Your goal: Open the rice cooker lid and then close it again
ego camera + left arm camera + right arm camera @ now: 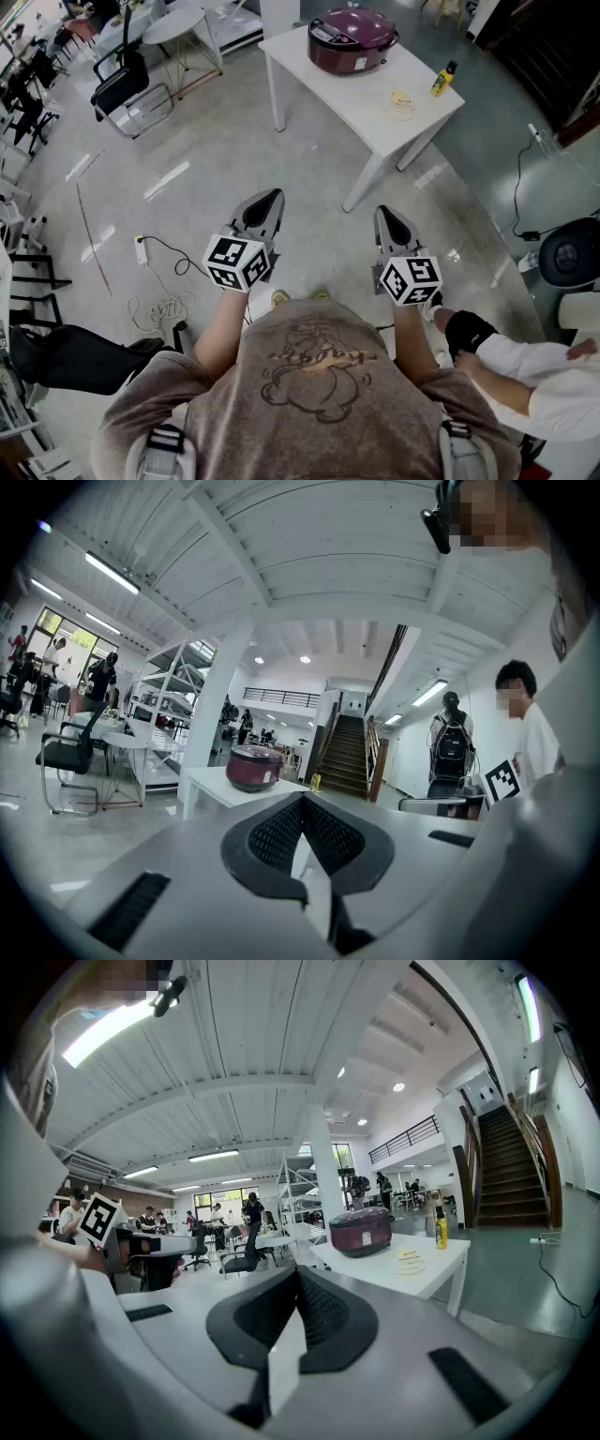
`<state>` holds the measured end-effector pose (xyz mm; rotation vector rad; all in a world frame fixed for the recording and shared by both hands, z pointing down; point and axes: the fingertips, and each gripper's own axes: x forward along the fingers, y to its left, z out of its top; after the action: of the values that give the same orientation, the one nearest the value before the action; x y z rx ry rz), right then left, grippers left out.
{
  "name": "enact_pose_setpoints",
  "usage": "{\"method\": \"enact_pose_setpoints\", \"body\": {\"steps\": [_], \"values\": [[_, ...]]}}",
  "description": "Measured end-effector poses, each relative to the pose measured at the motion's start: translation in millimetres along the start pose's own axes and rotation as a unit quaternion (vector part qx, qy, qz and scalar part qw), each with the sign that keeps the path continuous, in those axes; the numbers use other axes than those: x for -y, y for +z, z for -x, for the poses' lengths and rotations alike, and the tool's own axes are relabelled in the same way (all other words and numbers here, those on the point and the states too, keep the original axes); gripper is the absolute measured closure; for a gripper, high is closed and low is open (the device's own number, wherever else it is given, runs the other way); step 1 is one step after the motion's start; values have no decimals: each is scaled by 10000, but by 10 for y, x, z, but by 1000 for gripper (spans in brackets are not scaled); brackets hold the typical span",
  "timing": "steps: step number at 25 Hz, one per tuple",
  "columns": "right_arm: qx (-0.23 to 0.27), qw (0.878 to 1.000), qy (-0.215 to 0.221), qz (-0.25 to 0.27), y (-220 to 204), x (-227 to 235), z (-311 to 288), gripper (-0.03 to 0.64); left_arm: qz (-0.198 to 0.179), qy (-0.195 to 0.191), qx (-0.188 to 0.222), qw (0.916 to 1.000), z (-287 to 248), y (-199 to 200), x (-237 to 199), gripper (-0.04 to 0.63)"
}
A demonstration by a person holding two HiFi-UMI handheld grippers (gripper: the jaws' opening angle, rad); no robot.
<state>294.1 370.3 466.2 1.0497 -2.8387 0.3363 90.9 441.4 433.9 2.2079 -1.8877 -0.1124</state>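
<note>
Looking down, the head view shows the left tongs [266, 201] and right tongs [385, 216] above a glossy floor [187, 169], well apart from the white square counter [366, 103]. The rounded maroon rice cooker [352, 39] sits there with its lid down, near a yellow bottle [442, 79].

Left gripper view: ribbed black pads [278, 834] pressed together, nothing between.

Right gripper view: pads [323, 1312] likewise closed and empty. The cooker's white label is too small to read.

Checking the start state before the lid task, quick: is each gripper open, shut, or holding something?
Left gripper: shut, nothing between its jaws.
Right gripper: shut, nothing between its jaws.
</note>
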Motion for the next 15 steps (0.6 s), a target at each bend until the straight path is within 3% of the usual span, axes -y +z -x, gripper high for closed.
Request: {"method": "enact_pose_setpoints", "body": {"steps": [8, 15], "values": [[-50, 9998, -96, -158, -18, -77, -98, 615, 34, -54, -31, 10000, -12, 55, -113, 574], [-38, 9995, -243, -214, -123, -209, -238, 614, 12, -329, -14, 9995, -57, 35, -265, 574]]}}
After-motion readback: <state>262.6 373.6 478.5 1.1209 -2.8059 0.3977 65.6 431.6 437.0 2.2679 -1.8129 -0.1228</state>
